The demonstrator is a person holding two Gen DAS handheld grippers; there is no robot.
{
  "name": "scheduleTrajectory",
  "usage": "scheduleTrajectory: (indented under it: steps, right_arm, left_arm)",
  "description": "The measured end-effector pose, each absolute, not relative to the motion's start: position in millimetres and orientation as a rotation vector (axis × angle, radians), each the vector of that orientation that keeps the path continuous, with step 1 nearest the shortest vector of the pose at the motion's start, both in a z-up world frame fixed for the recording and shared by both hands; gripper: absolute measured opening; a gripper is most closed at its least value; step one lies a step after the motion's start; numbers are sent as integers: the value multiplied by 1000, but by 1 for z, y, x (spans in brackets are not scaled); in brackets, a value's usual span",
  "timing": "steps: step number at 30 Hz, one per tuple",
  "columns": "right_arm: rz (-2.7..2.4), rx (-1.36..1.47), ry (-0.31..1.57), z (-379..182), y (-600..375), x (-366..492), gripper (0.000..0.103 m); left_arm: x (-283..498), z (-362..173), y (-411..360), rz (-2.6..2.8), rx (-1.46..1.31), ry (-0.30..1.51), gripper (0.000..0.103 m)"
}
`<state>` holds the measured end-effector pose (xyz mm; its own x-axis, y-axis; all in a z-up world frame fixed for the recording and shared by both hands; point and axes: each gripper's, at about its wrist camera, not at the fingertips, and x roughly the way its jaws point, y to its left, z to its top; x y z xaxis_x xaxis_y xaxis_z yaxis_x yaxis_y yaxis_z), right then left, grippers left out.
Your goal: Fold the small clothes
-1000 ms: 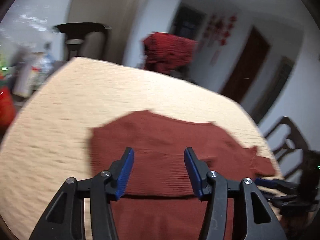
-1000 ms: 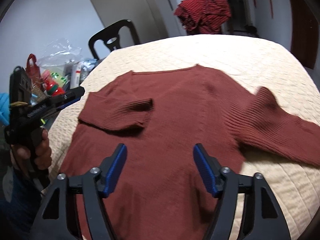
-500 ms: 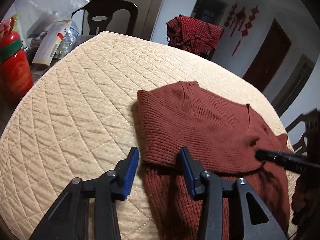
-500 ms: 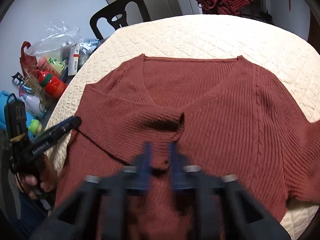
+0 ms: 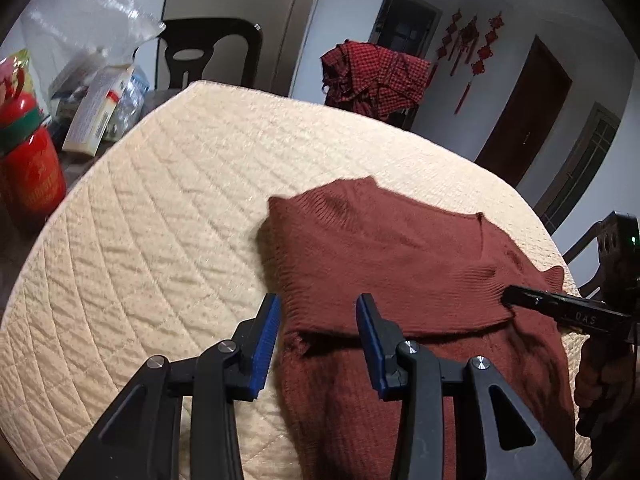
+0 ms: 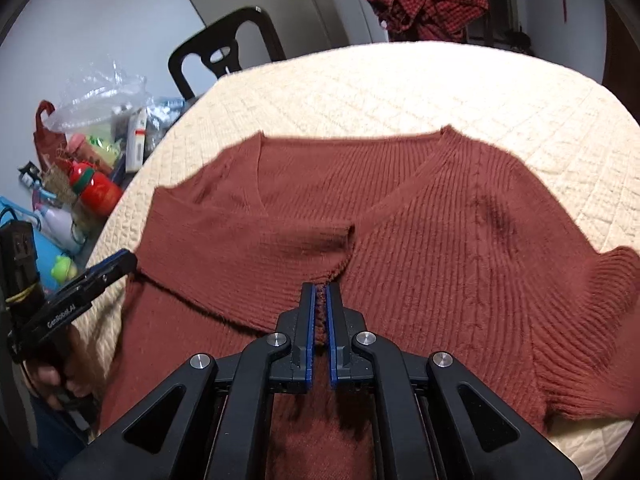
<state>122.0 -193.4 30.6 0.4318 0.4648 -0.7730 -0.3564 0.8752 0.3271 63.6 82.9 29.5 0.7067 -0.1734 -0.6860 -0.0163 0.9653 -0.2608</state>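
Rust-red ribbed V-neck sweater [image 6: 440, 216] lies spread on a round table under a cream quilted cover [image 5: 160, 240]. One sleeve [image 6: 248, 264] is folded across the chest; its cuff reaches the middle of the body.

Right gripper [image 6: 319, 312] — clenched on that sleeve's cuff edge, a thin ridge of knit pinched between the blue pads. In the left wrist view its black fingers [image 5: 560, 310] meet the cuff at the sweater's far side.

Left gripper [image 5: 316, 340] — jaws part-open, having just been closing; the folded side edge of the sweater sits between the blue pads, but I see no pad pressing on it. In the right wrist view its tip [image 6: 116, 264] sits at the sweater's left edge, a hand [image 6: 52, 376] on its grip below.

Around the table: a black chair [image 5: 212, 52], a red checked cloth [image 5: 372, 76] heaped behind the far edge, a red jar with green band [image 5: 28, 176], a clear plastic bag [image 5: 88, 40], a white carton [image 5: 98, 112].
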Motion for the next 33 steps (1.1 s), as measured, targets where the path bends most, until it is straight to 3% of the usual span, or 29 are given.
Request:
scheduleTrajectory:
  steps: [11,24,29,31,33]
  right_arm:
    - [528,130,1029,16,-175,150,6]
    - [542,14,990,25,-179,103,8]
    - [539,34,976,32,-196,88,18]
    - [536,60,976,32,-206,81,35]
    - [530,80,972,33,-213,76,41]
  left_arm:
    - [84,14,67,-74,-190,842,42]
    - [61,17,53,-38,-83,834,42]
    - [51,28,54,-21,-88,821,42]
    - [46,31,52,-11,-84,817,43]
    - [42,34,49,-3,-82,816,45]
